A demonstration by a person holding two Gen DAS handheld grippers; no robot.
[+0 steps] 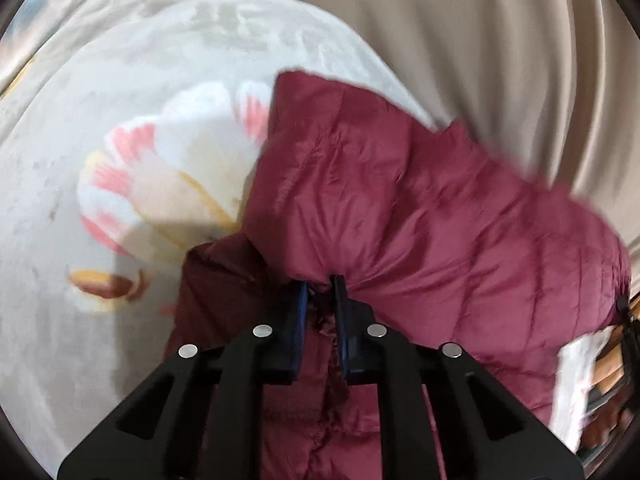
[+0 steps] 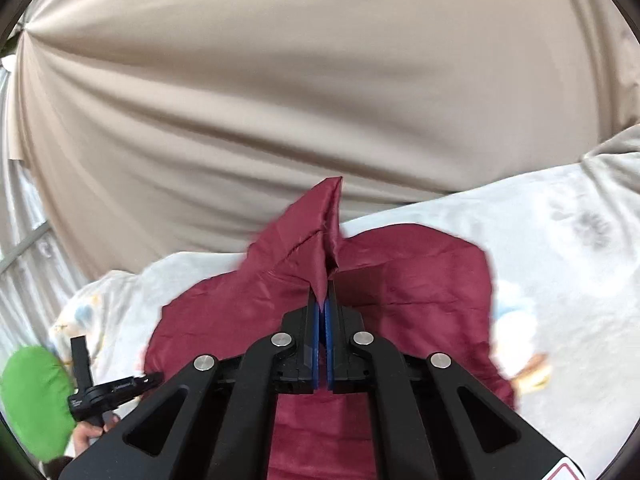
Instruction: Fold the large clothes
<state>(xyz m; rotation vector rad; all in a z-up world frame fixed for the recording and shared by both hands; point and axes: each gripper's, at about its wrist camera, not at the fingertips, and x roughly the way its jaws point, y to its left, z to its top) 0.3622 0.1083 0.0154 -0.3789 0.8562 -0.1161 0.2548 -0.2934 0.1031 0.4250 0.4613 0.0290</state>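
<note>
Lying on a pale blanket [image 1: 100, 120] printed with pink and yellow flowers, the maroon quilted jacket [image 1: 420, 200] spreads across the bed, with beige curtain folds [image 2: 280, 80] hanging behind it. In the left wrist view, the left tool [image 1: 322, 284] is nearly closed, its blue-padded fingers pinching a gathered bunch of the jacket's fabric near the zipper seam. In the right wrist view, the right tool [image 2: 323, 300] is clamped tight on a thin flap of the same jacket, which stands up in a point above the fingertips. At the lower left edge of that view a hand [image 2: 90, 436] grips a black handle beside a green sleeve [image 2: 32, 400].
</note>
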